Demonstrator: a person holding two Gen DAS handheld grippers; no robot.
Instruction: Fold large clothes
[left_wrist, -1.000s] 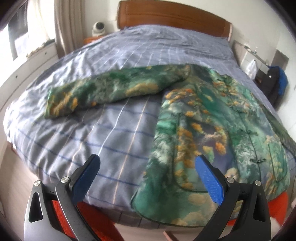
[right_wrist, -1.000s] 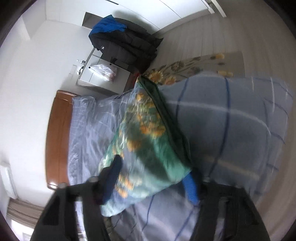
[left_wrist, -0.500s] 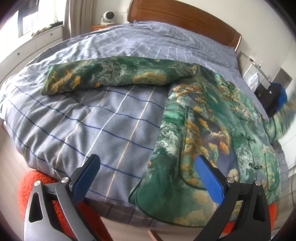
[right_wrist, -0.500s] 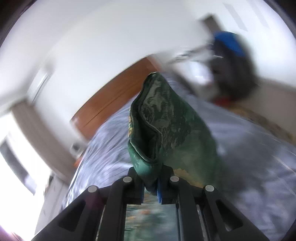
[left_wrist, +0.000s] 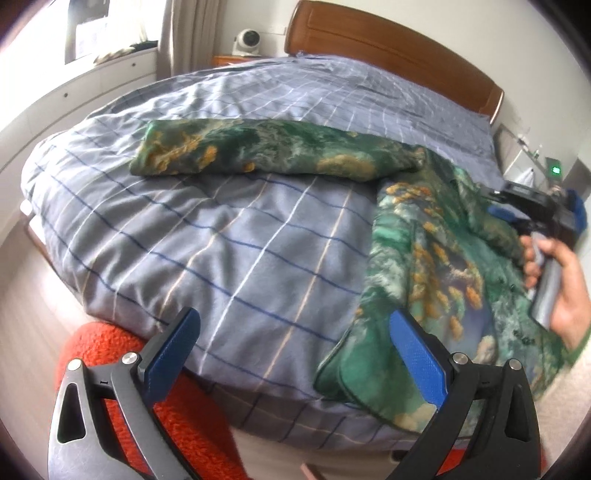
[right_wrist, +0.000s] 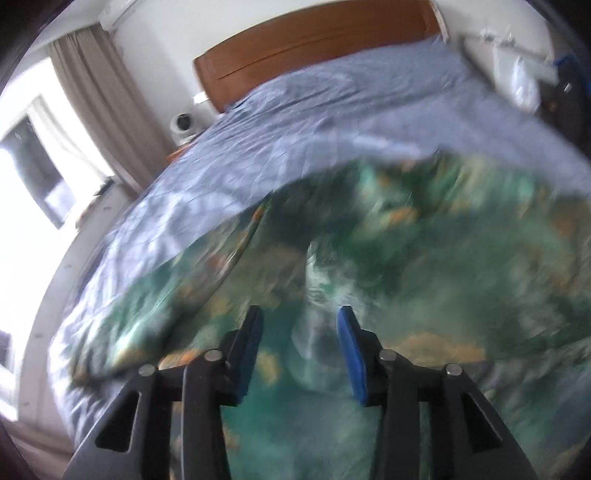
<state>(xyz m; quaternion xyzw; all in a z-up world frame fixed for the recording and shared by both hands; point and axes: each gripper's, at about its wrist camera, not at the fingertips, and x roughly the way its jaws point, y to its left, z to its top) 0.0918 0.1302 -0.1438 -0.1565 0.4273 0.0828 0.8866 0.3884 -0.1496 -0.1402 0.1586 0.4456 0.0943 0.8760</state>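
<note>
— where is the green printed jacket (left_wrist: 439, 258) being kept?
— it is being spread on the blue checked bed (left_wrist: 236, 236), toward the bed's right side, its hem being draped over the foot edge. one sleeve (left_wrist: 266, 155) is being stretched across the bed toward the left edge.
— how are the left gripper (left_wrist: 295, 354) fingers being held?
— they are being held wide apart above the foot edge, nothing being pinched.
— and the right gripper (right_wrist: 299, 350)?
— its fingers have just been opening; they are being held parted over the blurred jacket (right_wrist: 369, 258), no cloth being pressed between them. it is being carried by a hand (left_wrist: 557, 291) near the bed's right edge.
</note>
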